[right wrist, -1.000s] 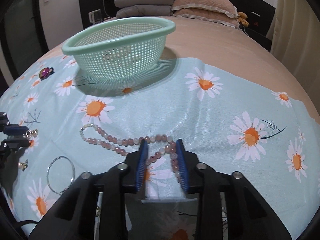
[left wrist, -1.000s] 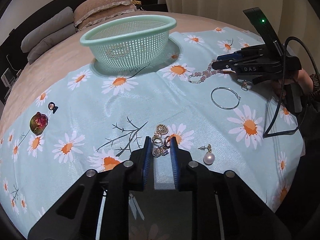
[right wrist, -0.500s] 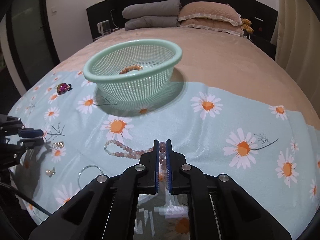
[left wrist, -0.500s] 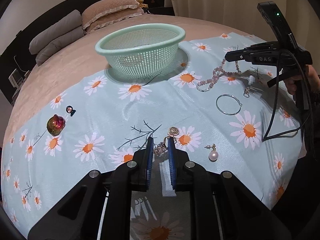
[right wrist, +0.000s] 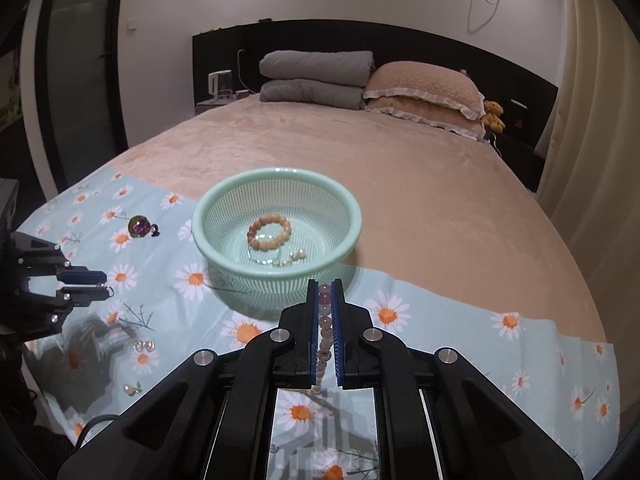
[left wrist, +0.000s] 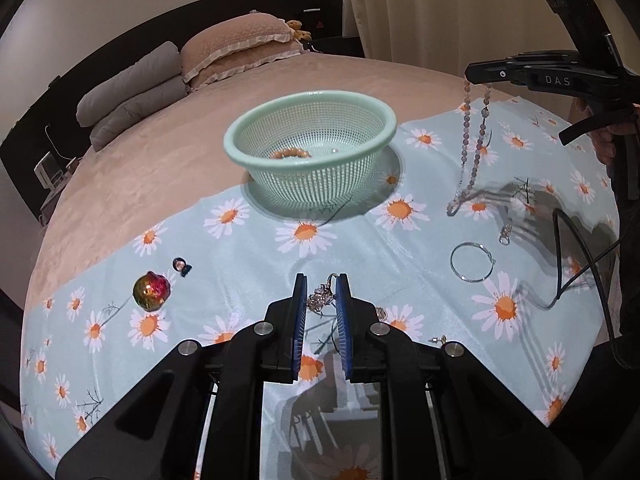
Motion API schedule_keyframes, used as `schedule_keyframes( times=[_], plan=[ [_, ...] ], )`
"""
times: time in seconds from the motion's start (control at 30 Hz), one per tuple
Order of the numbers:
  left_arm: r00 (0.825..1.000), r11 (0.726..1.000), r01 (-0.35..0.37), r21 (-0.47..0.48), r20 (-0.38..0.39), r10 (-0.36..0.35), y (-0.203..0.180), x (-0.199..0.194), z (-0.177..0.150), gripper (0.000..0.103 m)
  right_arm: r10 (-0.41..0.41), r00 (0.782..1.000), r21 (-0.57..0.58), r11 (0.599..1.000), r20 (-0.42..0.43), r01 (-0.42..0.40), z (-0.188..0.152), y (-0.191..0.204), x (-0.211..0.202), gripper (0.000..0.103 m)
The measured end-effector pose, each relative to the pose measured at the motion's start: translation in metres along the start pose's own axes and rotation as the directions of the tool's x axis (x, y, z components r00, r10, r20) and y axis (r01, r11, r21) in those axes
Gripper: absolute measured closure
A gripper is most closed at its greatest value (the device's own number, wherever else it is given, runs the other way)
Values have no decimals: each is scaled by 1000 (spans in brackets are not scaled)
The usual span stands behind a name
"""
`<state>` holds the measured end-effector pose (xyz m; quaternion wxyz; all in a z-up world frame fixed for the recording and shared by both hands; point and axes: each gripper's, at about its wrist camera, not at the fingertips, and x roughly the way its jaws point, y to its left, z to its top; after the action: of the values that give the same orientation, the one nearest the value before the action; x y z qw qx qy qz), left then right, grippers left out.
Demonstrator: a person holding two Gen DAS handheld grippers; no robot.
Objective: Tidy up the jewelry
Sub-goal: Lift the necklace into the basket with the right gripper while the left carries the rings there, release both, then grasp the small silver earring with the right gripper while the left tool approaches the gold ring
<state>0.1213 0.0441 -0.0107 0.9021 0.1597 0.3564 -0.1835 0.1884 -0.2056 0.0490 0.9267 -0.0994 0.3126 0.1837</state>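
- Carrying jewelry to the mint-green plastic mesh basket [right wrist: 276,216], at the daisy cloth's far edge.
- Right gripper [right wrist: 325,300] pinches the hanging pink bead necklace [left wrist: 474,140]; left gripper [left wrist: 321,300] pinches a small silver ornament [left wrist: 320,298].
- Next: bring both above the basket, then release.

A daisy-print cloth [left wrist: 248,268] covers the bed [right wrist: 360,168], bearing a basket [left wrist: 376,112].

Dim, warm indoor light falls from above. Both fisheye views bend hard at the rims, with black corners from twelve to six o'clock. Dark gripper shadows lie on the cloth [left wrist: 248,264] at three o'clock. The glossy cloth shows mild sheen. Focus is sharp, without blur.
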Motion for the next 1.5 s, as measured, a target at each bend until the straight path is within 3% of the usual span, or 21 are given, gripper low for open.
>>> schedule_keyframes(
  times=[0.3,0.4,0.5,0.6,0.8,1.0,1.07,1.1,1.13,1.17,1.2,1.23,1.33,1.5],
  plan=[
    [992,999,7,46,123,-13,11,-13,73,88,2,994,-51,999,105,4,74,6,-19,97],
    [991,997,31,68,130,-40,12,0,96,88,26,991,-54,998,129,-20,97,8,-17,97],
    [993,995,73,68,92,-79,14,27,108,88,28,989,-44,999,145,-22,108,13,-6,97],
    [995,994,87,63,47,-90,13,54,109,88,44,992,-31,999,118,-41,100,18,17,97],
    [990,990,144,6,-8,-144,20,97,98,88,47,999,-10,999,-19,-47,56,25,80,97],
    [989,989,145,2,-5,-145,19,108,92,87,76,994,21,997,-83,-74,20,15,106,97],
    [994,994,111,-3,-11,-111,20,108,92,69,65,995,47,997,-75,-62,16,9,106,96],
    [996,996,84,-10,-10,-84,21,106,92,62,62,996,60,997,-70,-57,14,5,104,93],
    [998,998,63,-24,-3,-63,24,104,91,48,55,996,73,996,-63,-51,13,2,101,88],
    [998,998,55,-43,8,-55,27,100,91,37,44,998,86,996,-52,-39,11,-2,97,67],
    [998,996,57,-64,17,-56,31,95,89,32,15,999,102,995,-36,-12,10,-6,93,32],
    [998,995,60,-82,33,-57,34,89,88,24,-27,1000,121,992,-10,28,8,-10,86,19],
    [997,994,39,-98,73,-32,36,71,78,10,-54,998,128,991,23,50,-2,-16,71,16],
    [998,998,47,-35,45,-45,19,61,55,10,-56,998,96,994,-39,59,-23,-12,67,16]
  ],
)
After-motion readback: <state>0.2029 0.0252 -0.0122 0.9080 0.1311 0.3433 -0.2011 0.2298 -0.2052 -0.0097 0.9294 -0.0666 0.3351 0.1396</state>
